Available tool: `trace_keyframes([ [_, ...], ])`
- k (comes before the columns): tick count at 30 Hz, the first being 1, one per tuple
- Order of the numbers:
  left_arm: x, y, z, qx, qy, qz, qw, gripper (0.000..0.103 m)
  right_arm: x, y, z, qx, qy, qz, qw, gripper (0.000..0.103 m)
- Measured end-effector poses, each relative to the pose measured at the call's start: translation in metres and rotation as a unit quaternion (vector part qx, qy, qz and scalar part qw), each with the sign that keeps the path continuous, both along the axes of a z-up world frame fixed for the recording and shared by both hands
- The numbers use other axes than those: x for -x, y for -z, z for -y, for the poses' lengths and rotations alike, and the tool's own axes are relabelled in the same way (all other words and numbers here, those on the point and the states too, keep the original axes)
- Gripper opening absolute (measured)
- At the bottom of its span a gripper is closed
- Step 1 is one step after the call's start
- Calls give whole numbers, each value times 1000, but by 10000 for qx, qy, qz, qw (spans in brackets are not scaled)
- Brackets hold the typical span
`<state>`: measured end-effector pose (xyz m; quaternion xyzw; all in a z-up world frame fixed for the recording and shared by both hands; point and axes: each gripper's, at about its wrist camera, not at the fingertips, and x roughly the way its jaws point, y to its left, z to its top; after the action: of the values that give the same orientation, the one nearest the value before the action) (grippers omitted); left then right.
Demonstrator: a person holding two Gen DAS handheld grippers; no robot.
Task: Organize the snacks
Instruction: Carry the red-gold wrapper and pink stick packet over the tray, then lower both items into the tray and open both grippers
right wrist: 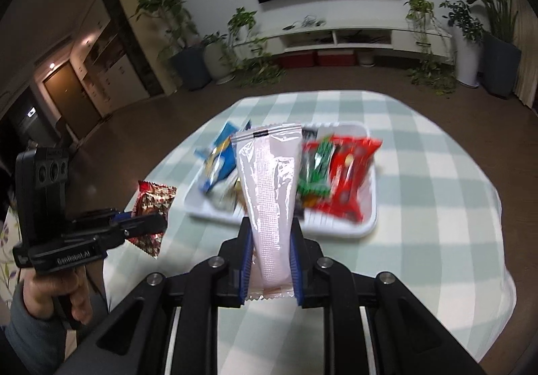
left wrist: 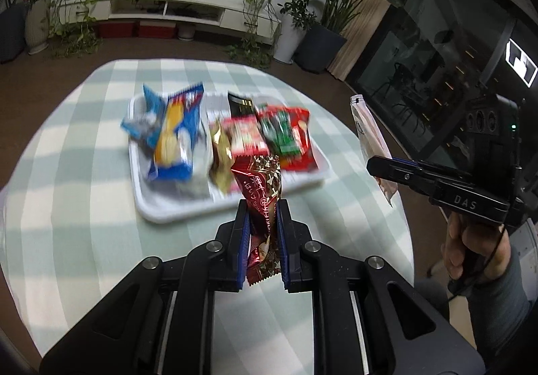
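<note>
Snacks already fill most of the white rectangular plastic tray (left wrist: 175, 212), which sits near the middle of the round table under a pale green and cream checked cloth (left wrist: 77, 173). Going left to right across the tray: a blue and yellow biscuit packet (left wrist: 175, 136) at its left end, a gold foil wrapper (left wrist: 220, 153), a red and white packet (left wrist: 247, 136) with a black one (left wrist: 239, 104) behind it, and a red and green packet (left wrist: 289, 136) at the right end. Motion blur smears them all, so the count is probably five, though I cannot be sure.

Two pieces are left to place. The left gripper (left wrist: 264, 207) is clamped on a dark red and gold patterned foil snack packet (left wrist: 260, 193), held upright above the table just in front of the tray's near edge. The right gripper (right wrist: 270, 230) is likewise clamped on a long pale pink and clear plastic sachet (right wrist: 269, 193), also upright and off the table, near the tray's right side.

The task looks close to finished. Free space on the tray is scarce; the likeliest gap is a strip along the near edge. The cloth around the tray is bare on every side, so both tools have room to approach without crossing.
</note>
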<state>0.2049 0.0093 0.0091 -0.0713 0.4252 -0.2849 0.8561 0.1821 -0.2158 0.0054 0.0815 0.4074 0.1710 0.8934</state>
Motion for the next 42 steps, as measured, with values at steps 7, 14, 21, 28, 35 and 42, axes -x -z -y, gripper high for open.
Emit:
trace_keyframes([
  [7, -80, -11, 38, -367, -135, 138, 9991, 13, -77, 14, -11, 212, 273, -310, 9989, 21],
  [14, -128, 22, 65, -664, -257, -29, 9975, 13, -117, 47, -20, 578, 445, -539, 9959, 21],
  [21, -142, 66, 75, -953, -331, -186, 9947, 14, -130, 67, -28, 820, 385, -602, 9941, 21],
  [28, -148, 78, 74, -912, -382, -137, 9950, 15, -133, 78, -33, 938, 329, -614, 9932, 22],
  [35, -146, 73, 69, -901, -501, -89, 9946, 16, -126, 63, -37, 934, 281, -447, 9942, 38],
  [42, -136, 61, 66, -937, -562, 37, 9940, 19, -119, 55, -38, 932, 273, -366, 9946, 38],
])
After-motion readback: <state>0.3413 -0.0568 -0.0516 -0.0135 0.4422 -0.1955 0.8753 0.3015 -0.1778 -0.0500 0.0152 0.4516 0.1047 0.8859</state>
